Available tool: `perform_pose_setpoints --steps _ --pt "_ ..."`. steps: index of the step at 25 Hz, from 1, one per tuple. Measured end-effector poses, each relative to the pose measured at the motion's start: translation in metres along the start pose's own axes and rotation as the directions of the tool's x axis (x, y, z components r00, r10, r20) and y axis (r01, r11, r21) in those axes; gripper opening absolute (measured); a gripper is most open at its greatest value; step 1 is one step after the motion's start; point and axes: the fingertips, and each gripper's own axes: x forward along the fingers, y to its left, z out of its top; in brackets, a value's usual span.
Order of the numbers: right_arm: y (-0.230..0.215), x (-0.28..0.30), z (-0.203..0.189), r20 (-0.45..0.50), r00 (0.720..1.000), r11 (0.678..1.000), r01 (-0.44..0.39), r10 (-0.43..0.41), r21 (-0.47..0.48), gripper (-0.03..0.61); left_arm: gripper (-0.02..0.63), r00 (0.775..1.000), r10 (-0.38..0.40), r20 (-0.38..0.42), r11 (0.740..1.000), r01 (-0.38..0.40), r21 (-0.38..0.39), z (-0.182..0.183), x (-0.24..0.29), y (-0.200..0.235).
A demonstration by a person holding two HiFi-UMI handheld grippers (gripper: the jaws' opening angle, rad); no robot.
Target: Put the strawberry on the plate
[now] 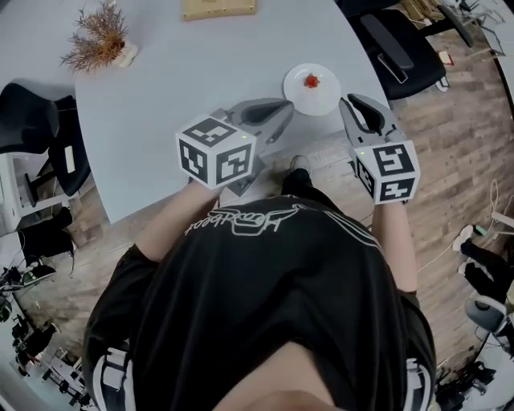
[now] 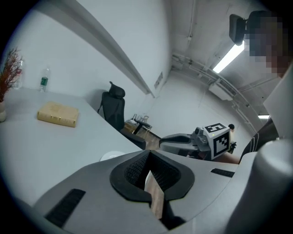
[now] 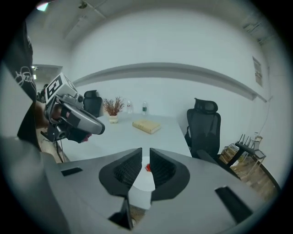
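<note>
Two grey hand-held tools are hovering at the near edge of a pale grey table (image 1: 201, 64) with a rounded rim. A small red strawberry (image 1: 312, 80) is already lying on a small round white plate (image 1: 323, 101). This plate is sitting near the table's right edge, just beyond both sets of fingertips and between them.

The left gripper (image 1: 286, 109) is pointing at the plate from the left. Its black ribbed pads are meeting at the tips with nothing between them. The right gripper (image 1: 347, 103) is hanging just right of the plate. Its fingers are standing slightly apart and gripping nothing. In the right gripper view the strawberry is showing through that narrow gap, well beyond the pads and touching neither.

Farther along the table a tan rectangular book (image 1: 218, 8) is lying flat. A dried reddish-brown plant (image 1: 98, 36) in a pale pot is standing at the far left. Black office chairs (image 1: 397, 48) are flanking the table on a wood-plank floor (image 1: 458, 144), and white walls are enclosing the room.
</note>
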Motion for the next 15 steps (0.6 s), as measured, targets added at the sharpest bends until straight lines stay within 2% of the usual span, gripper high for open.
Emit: perform_pose_setpoints --steps 2,5,10,15 --pt "0.014 -0.022 0.006 0.038 0.999 1.0 0.008 -0.009 0.017 0.037 0.006 0.999 -0.031 0.006 0.999 0.031 0.032 0.0 -0.01 -0.019" --pt "0.042 -0.054 0.017 0.099 0.995 0.997 -0.031 0.024 0.069 0.02 0.006 0.996 -0.086 0.019 0.993 0.084 0.083 0.001 -0.028 -0.048" --pt "0.087 -0.099 0.03 0.165 0.986 0.993 -0.054 0.036 0.105 0.009 0.006 0.986 -0.164 0.032 0.979 0.159 0.128 -0.002 -0.061 -0.086" --pt "0.119 -0.135 0.038 0.234 0.971 0.988 -0.08 0.048 0.132 0.009 0.006 0.966 -0.252 0.054 0.955 0.239 0.176 -0.007 -0.085 -0.122"
